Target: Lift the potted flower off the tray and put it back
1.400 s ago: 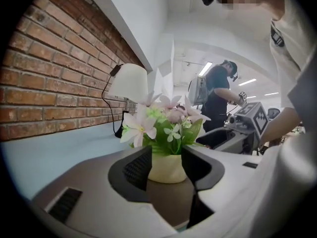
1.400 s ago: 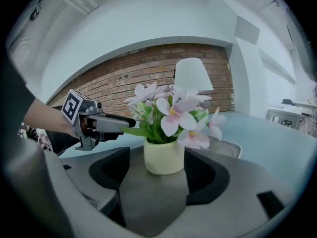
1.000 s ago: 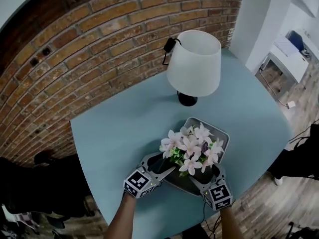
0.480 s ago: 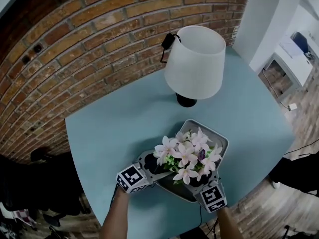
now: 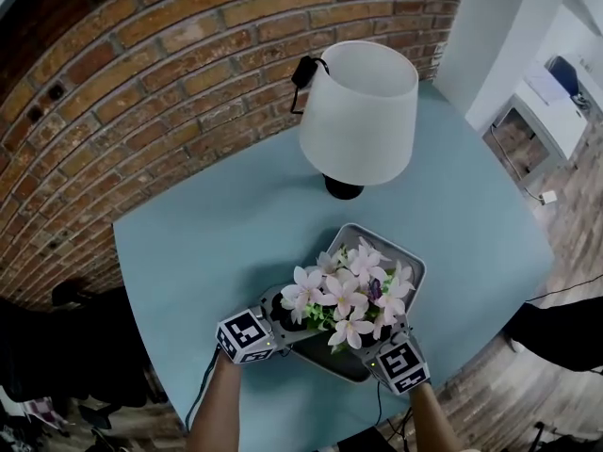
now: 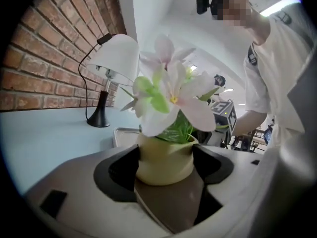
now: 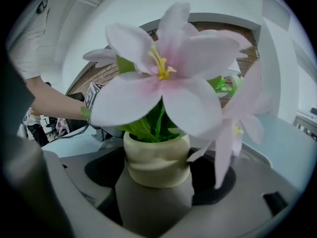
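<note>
Evidently seated in grey tray (image 5: 396,244) on tabletop (image 5: 217,243): potted flower (image 5: 347,295). Bracketed either side by left hand-held gripper (image 6: 165,162), jaws just opening around it, and right hand-held gripper (image 7: 157,170), likewise slack; presumably balanced two-sided support.

Matt cream pot (image 6: 165,160), smooth grey metal-looking tray (image 5: 415,260), matt blue table top (image 5: 217,243), rough brick wall (image 5: 141,55)

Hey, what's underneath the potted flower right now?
The grey tray lies below the potted flower. Its blossoms cover the pot's base and most of the tray, so contact between them cannot be seen.
</note>
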Action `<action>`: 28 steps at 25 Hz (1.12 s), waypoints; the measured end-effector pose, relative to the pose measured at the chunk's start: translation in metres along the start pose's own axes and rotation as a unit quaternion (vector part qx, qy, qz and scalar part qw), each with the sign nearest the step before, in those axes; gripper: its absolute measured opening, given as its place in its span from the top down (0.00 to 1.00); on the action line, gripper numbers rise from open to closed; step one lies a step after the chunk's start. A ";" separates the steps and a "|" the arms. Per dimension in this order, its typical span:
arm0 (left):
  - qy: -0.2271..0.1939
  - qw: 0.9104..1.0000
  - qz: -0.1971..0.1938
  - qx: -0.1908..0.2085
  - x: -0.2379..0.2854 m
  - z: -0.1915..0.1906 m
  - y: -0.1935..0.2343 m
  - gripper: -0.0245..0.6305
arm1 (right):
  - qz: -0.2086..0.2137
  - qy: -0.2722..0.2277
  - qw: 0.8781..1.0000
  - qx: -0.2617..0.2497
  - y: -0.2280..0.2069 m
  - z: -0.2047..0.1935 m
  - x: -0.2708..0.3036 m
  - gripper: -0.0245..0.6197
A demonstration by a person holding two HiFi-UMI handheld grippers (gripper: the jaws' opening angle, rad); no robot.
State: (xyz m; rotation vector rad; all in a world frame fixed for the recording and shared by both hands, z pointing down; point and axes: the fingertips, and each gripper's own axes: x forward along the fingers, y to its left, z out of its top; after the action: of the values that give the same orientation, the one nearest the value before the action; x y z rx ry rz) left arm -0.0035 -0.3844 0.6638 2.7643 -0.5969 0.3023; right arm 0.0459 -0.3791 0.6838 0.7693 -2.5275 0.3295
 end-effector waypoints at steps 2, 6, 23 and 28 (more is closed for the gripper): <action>-0.002 1.000 0.001 -0.001 0.001 -0.001 -0.003 0.39 | 0.002 0.001 1.000 0.007 0.000 -0.001 -0.003 0.30; -0.009 1.000 0.002 0.001 -0.005 0.009 -0.009 0.41 | 0.005 -0.012 0.999 0.035 0.004 0.004 -0.008 0.30; -0.074 0.996 0.011 0.038 -0.047 0.080 -0.081 0.41 | -0.032 -0.067 0.997 0.028 0.052 0.067 -0.085 0.30; -0.069 0.995 0.008 0.067 -0.075 0.095 -0.118 0.41 | -0.043 -0.071 0.997 0.008 0.090 0.081 -0.111 0.30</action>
State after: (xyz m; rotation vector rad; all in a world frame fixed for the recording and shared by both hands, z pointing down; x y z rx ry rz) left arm -0.0061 -0.2849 0.5269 2.9299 -0.6544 0.1597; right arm 0.0454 -0.2836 0.5504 0.9342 -2.6174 0.2757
